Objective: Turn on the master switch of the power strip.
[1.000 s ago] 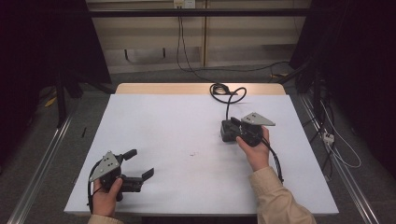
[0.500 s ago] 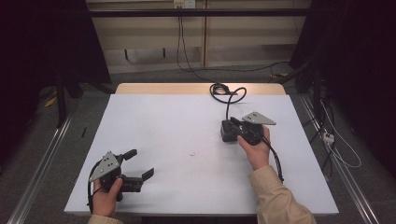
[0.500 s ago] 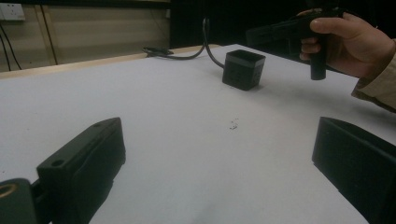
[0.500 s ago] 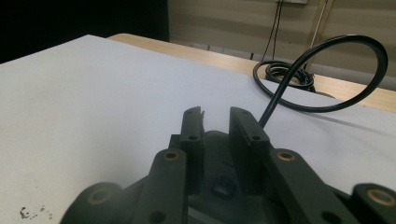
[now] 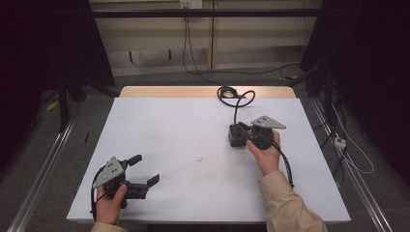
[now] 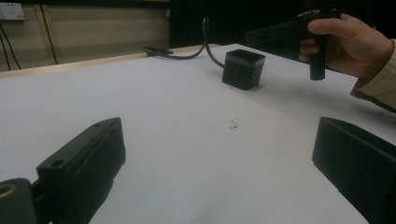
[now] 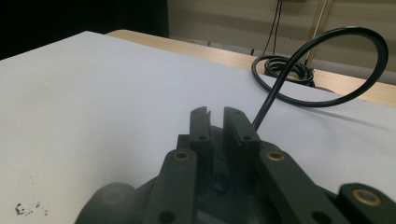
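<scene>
Covering most of the wooden table (image 5: 145, 91), a white sheet (image 5: 183, 140) carries 1 small dark smudge (image 5: 199, 159). Dim room behind – beige wall panels, wall socket (image 6: 11, 11), cables on the floor. No readable writing anywhere. Black box (image 5: 236, 136) sits right of centre, its cable (image 5: 232, 94) coiled at the far edge. Right gripper (image 5: 244, 131) jaws just closed narrow on the box's wall. Left gripper (image 5: 145, 170) wide open, nothing between – resting near-left.
</scene>
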{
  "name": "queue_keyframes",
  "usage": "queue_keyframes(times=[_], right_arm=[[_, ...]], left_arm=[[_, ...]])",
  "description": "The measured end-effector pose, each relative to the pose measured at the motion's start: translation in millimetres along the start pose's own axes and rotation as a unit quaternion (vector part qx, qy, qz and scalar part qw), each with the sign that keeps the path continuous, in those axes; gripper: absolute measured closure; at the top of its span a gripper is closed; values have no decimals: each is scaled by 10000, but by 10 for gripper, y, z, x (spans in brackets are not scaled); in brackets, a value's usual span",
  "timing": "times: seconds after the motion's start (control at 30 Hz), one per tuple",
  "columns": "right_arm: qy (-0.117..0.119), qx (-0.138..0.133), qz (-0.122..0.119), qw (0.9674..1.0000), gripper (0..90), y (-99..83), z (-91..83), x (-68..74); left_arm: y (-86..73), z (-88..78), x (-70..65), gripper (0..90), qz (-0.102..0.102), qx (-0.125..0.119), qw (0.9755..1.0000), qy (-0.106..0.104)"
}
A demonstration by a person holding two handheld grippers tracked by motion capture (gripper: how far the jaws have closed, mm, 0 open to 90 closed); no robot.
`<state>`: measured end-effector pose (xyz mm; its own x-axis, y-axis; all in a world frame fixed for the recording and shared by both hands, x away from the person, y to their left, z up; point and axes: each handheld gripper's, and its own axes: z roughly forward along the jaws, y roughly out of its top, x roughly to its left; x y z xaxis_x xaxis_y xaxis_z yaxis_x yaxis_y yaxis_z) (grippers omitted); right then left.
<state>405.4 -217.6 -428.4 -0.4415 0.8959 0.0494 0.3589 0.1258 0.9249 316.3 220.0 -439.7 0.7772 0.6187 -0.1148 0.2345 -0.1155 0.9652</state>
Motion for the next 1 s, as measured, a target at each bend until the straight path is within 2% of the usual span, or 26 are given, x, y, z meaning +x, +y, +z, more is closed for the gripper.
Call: queue_keyframes(times=[0.43,0.67,0.8,1.0], right_arm=[[-14,87,41,10000,900,-16,-5,-34],[5,132,65,9999,900,-24,-8,-40],[-3,175,-32,9998,900,-29,-8,-29],[3,193,-35,9998,900,-45,-11,-36]], left_arm=[[0,-1,-1,24,2,-1,10000,-11],[0,-3,1,24,10,-8,10000,-6],[1,-6,1,24,-2,-11,10000,-3],[2,-10,0,24,4,-20,10000,-2]])
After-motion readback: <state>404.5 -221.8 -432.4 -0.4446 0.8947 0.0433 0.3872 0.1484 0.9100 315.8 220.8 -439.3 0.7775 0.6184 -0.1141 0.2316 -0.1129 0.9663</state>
